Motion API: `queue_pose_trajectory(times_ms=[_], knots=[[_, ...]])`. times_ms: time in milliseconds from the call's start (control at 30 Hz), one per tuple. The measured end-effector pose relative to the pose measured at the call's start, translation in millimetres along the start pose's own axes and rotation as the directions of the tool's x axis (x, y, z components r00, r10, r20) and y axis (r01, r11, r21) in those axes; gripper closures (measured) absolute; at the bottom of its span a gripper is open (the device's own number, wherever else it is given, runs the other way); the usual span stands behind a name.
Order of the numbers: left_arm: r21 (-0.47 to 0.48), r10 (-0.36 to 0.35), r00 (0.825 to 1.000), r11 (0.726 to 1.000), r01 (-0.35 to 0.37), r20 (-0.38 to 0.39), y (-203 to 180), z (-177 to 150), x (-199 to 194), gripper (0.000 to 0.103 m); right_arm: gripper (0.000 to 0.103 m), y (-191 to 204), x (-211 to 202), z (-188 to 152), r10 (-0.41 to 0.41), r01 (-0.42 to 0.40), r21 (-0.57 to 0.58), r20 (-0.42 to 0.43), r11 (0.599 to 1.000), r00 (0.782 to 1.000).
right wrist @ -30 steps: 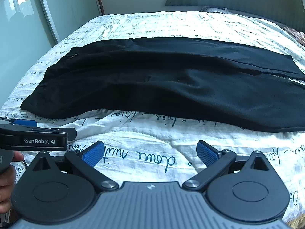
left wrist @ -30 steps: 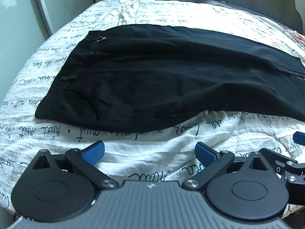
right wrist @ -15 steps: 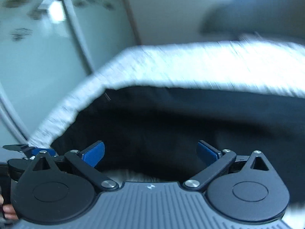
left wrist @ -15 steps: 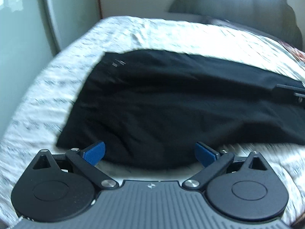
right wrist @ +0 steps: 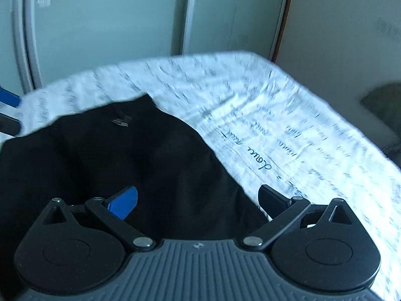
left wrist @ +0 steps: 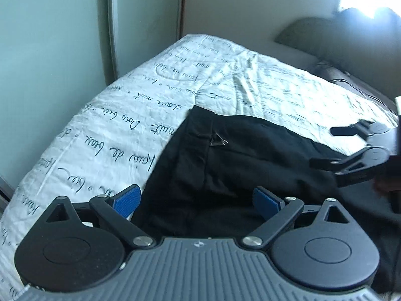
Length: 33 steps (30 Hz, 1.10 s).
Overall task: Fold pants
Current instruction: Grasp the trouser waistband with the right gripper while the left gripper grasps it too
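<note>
The black pants (left wrist: 250, 155) are seen lying flat on the bed (left wrist: 112, 130), which is covered with a white sheet with writing on it. The waist end, with its small metal hook (left wrist: 218, 141), is the part that is shown; the legs cannot be seen, so it cannot be told if they were folded. At the waist end no fold can be seen, so most of the folding is judged to be left. The left gripper (left wrist: 195, 202) is held just above the waist edge of the pants, and its jaws are spread wide with nothing between them. The right gripper (right wrist: 198, 199) is held over the far side edge of the pants, where black cloth meets white sheet. Its jaws are wide apart too, and no cloth is pinched. Nothing has been picked up yet. It is judged that the edge of the pants must be pinched first, and then the cloth can be lifted and laid over.
</note>
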<state>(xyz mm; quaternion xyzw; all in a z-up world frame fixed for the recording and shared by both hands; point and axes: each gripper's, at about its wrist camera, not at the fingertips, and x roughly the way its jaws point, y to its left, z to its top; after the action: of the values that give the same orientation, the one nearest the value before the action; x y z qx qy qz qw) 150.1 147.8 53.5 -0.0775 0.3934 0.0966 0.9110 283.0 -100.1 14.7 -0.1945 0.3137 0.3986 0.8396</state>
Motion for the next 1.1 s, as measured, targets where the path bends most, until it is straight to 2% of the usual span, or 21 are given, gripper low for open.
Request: queue_pose_trajectory(times_ms=[100, 167, 233, 267, 300, 333, 367, 400, 500, 567, 633, 733, 833, 900, 933, 967, 1067, 1100], knots=[[0.006, 0.046, 0.999, 0.999, -0.046, -0.004, -1.6, 18.6, 18.2, 0.007, 0.0, -22.6, 44.6, 8.1, 0.078, -0.075, 0.074, -0.031, 0.994, 0.996], [0.009, 0.051, 0.999, 0.999, -0.051, -0.012, -1.7, 31.5, 30.7, 0.006, 0.0, -38.2, 68.6, 11.9, 0.135, -0.131, 0.146, -0.02, 0.981, 0.991], [0.0, 0.046, 0.998, 0.999, -0.046, -0.042, -1.4, 46.1, 48.5, 0.006, 0.007, -51.7, 87.6, 15.3, 0.199, -0.193, 0.219, -0.007, 0.956, 0.98], [-0.008, 0.048, 0.997, 0.999, -0.048, -0.058, -1.5, 51.1, 56.1, 0.007, 0.019, -55.4, 94.0, 16.4, 0.212, -0.203, 0.248, -0.01, 0.947, 0.977], [-0.018, 0.038, 0.996, 0.999, -0.039, -0.076, -1.2, 57.9, 65.9, 0.007, 0.04, -57.2, 99.1, 16.7, 0.216, -0.206, 0.261, -0.009, 0.943, 0.976], [-0.025, 0.036, 0.995, 0.999, -0.039, -0.091, -1.5, 61.6, 73.0, 0.007, 0.052, -56.2, 99.2, 16.9, 0.213, -0.206, 0.253, -0.002, 0.945, 0.977], [-0.047, 0.031, 0.993, 0.998, -0.037, -0.111, -1.4, 66.3, 81.0, 0.008, 0.075, -54.0, 97.2, 17.4, 0.225, -0.22, 0.242, 0.007, 0.945, 0.974], [-0.072, 0.011, 0.993, 0.997, -0.02, -0.121, -1.1, 69.0, 87.3, 0.008, 0.088, -50.6, 95.0, 19.2, 0.235, -0.232, 0.227, 0.013, 0.946, 0.972], [-0.19, -0.087, 0.986, 0.98, 0.059, -0.142, 1.5, 76.4, 103.6, 0.008, 0.094, -17.7, 70.2, 20.6, 0.122, -0.124, 0.052, 0.041, 0.991, 0.992], [-0.266, -0.162, 0.975, 0.957, 0.117, -0.151, 2.7, 78.7, 111.3, 0.009, 0.095, 13.4, 51.2, 17.8, 0.054, -0.046, -0.093, 0.077, 0.995, 0.996], [-0.352, -0.243, 0.957, 0.919, 0.176, -0.157, 3.9, 79.2, 118.4, 0.009, 0.095, 48.3, 30.9, 11.3, -0.01, 0.039, -0.24, 0.121, 0.97, 0.993], [-0.438, -0.329, 0.934, 0.866, 0.24, -0.139, 3.6, 77.2, 124.1, 0.009, 0.095, 92.2, 7.8, -3.7, -0.059, 0.125, -0.392, 0.175, 0.912, 0.983], [-0.474, -0.354, 0.928, 0.84, 0.263, -0.112, 4.2, 75.5, 126.1, 0.012, 0.095, 123.2, -7.3, -19.8, -0.083, 0.18, -0.48, 0.217, 0.858, 0.973], [-0.478, -0.346, 0.932, 0.84, 0.256, -0.11, 3.0, 74.3, 127.8, 0.019, 0.095, 133.5, -13.9, -26.8, -0.073, 0.179, -0.486, 0.228, 0.856, 0.971], [-0.481, -0.34, 0.934, 0.841, 0.249, -0.11, 3.9, 73.4, 127.7, 0.03, 0.095, 136.3, -16.7, -29.9, -0.075, 0.184, -0.483, 0.237, 0.856, 0.969], [-0.489, -0.335, 0.936, 0.837, 0.245, -0.105, 4.6, 70.8, 126.6, 0.053, 0.095, 137.9, -18.1, -31.4, -0.075, 0.184, -0.479, 0.238, 0.858, 0.968], [-0.495, -0.313, 0.944, 0.84, 0.222, -0.107, 10.3, 62.2, 123.5, 0.083, 0.095, 135.4, -16.7, -33.1, -0.081, 0.18, -0.449, 0.23, 0.875, 0.97], [-0.493, -0.308, 0.947, 0.841, 0.225, -0.091, 12.1, 57.4, 119.8, 0.086, 0.095, 134.1, -15.9, -33.1, -0.076, 0.17, -0.434, 0.226, 0.885, 0.971]])
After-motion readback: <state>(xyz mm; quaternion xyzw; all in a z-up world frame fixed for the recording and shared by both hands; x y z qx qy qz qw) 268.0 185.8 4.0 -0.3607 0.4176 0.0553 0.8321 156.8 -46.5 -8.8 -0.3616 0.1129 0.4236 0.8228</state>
